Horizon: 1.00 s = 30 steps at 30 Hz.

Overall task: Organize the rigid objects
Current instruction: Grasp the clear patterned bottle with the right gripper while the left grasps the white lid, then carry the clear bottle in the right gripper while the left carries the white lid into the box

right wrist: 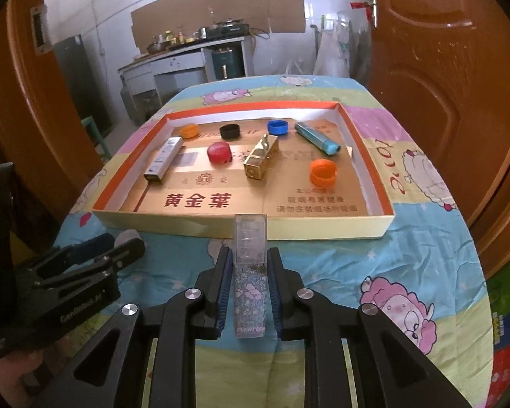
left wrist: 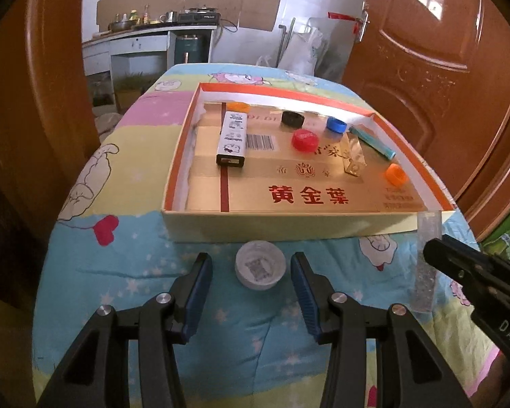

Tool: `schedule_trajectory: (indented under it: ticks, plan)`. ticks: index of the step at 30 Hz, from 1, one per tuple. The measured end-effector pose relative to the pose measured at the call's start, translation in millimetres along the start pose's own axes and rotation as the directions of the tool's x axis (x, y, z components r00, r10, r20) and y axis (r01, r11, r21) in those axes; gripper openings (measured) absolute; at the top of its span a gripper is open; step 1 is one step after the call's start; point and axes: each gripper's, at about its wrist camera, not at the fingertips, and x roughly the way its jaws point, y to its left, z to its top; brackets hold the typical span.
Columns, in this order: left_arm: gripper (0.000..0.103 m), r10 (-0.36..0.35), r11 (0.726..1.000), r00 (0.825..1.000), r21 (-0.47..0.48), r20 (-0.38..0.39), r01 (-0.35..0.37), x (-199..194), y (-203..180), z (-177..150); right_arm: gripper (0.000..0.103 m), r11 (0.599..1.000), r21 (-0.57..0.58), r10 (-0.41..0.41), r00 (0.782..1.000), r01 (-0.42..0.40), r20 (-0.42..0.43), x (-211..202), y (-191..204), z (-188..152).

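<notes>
Nearest the right wrist camera: right gripper (right wrist: 246,292), jaws closed on a clear floral lighter (right wrist: 250,272), its transparent end pointing toward the tray, lifted or barely clear of the quilted cloth (right wrist: 408,265), hard to tell which. Just to its left, left gripper (left wrist: 251,284), jaws spread wide and gripping nothing, straddling a small white cap (left wrist: 260,269) resting open side up on the cloth, pads apart from its rim on both sides.

Just beyond both, the shallow orange-rimmed box tray (right wrist: 323,229), near wall close to the lighter's tip. Already inside: a white-and-black printed box (left wrist: 232,137) toward the left, a red cap (left wrist: 304,140) near the middle, a gold lighter (right wrist: 260,161) beside it, an orange cap (right wrist: 323,171) toward the right. Along the far wall: a second orange cap (right wrist: 189,131), a black cap (right wrist: 229,131), a blue cap (right wrist: 278,127), and a teal lighter (right wrist: 318,141) lying at an angle.

Judged well along: most pieces collected in the tray, only two seen outside it. Left to do, by the look of it: carrying the floral lighter over the near wall and setting it down, then closing on the white cap and bringing it in too.
</notes>
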Motion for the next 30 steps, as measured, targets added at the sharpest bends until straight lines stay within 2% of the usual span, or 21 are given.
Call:
schedule_trajectory:
  ticks: [3,4,5,8,13,20,30]
  plan:
    - [0.048,0.045,0.998,0.999,0.039,-0.008,-0.045,4,-9,0,0.021,1.000,0.013,0.005,1.000,-0.005,0.005,0,-7,0]
    - [0.044,0.066,0.996,0.998,0.053,-0.010,-0.066,4,-12,0,0.021,1.000,0.018,0.005,1.000,-0.005,0.006,0,-9,0]
    - [0.031,0.095,0.993,0.995,0.072,-0.010,-0.094,5,-16,-1,0.021,1.000,0.025,0.007,1.000,-0.007,0.006,0,-12,0]
    - [0.030,0.116,0.989,0.993,0.093,-0.006,-0.115,4,-20,-1,0.021,0.999,0.039,0.009,1.000,-0.009,0.008,-1,-18,-1]
    - [0.030,0.095,0.992,0.996,0.089,0.004,-0.095,-3,-16,-2,0.021,0.999,0.052,0.005,1.000,-0.006,0.016,-6,-22,-2]
    - [0.030,0.021,0.995,0.998,0.095,0.054,-0.026,-32,-26,2,0.020,0.999,0.048,-0.012,0.999,0.010,0.049,-23,-23,-1]
    - [0.030,-0.098,0.994,0.985,0.053,0.139,0.092,-65,-35,26,0.020,0.998,0.053,-0.045,0.993,0.039,0.112,-53,-33,12]
